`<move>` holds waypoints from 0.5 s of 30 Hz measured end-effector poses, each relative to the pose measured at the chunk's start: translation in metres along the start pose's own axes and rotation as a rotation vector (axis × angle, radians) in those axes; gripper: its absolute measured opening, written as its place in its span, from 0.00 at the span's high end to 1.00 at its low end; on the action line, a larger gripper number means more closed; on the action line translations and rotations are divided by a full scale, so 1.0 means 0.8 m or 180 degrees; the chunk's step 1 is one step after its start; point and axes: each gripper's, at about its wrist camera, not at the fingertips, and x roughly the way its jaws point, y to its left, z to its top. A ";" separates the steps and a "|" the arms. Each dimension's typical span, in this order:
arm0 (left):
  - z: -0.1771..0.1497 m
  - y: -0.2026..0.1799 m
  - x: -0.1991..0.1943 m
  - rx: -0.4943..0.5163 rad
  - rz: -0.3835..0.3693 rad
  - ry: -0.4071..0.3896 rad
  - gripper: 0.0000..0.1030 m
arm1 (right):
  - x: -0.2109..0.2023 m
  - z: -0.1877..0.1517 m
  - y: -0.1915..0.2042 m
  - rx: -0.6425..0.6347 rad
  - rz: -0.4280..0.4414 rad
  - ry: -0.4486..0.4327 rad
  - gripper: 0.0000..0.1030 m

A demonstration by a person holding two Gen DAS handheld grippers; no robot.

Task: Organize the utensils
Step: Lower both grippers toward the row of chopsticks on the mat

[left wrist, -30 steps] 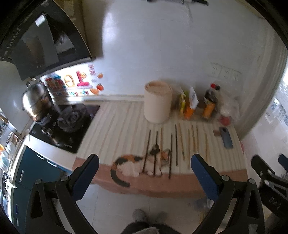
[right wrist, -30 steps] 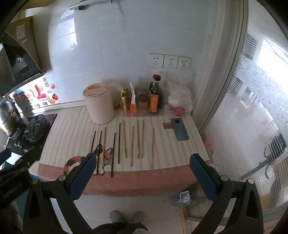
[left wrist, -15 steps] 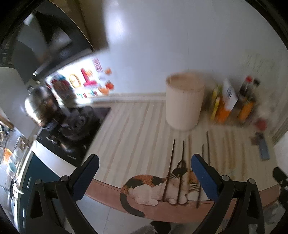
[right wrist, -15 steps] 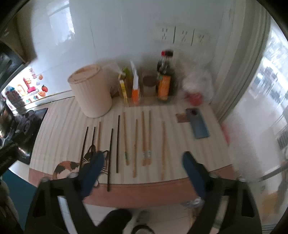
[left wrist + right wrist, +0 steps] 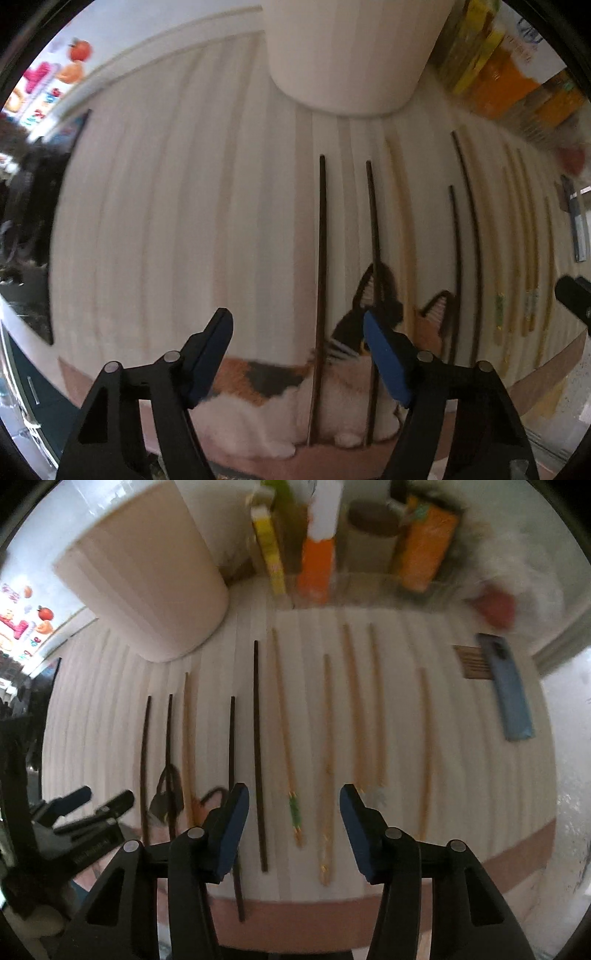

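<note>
Left gripper point(image 5: 297, 326): mine, jaws just closing, part open, empty over a dark chopstick point(image 5: 320, 280).
Right gripper point(image 5: 293, 805): closing too, nothing gripped.
Chopsticks point(image 5: 354, 705): rowed on striped mat point(image 5: 461, 775).
Labels: carton point(image 5: 423, 550) print too blurred to read.

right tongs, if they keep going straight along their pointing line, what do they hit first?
Most likely the green-banded chopstick, lying between the open fingers of the right tongs with a dark chopstick just left. Nothing looks to be in the way above it, though depth is hard to judge.

You are looking down on a pale striped counter mat point(image 5: 461, 775) with a pink front border point(image 5: 517, 853); colourful stickers point(image 5: 22, 627) are showing on the white wall at left.
</note>
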 end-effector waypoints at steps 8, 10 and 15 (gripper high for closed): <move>0.001 -0.004 0.030 0.0166 -0.0162 0.0200 0.64 | 0.072 0.065 0.025 -0.0156 -0.0215 0.0284 0.48; -0.001 -0.005 0.029 0.0204 -0.0124 0.0142 0.74 | 0.085 0.073 0.028 -0.0198 -0.0286 0.0358 0.48; 0.000 0.004 0.025 0.0157 -0.0137 0.0138 0.95 | 0.116 0.079 0.025 -0.0168 -0.0417 0.0606 0.70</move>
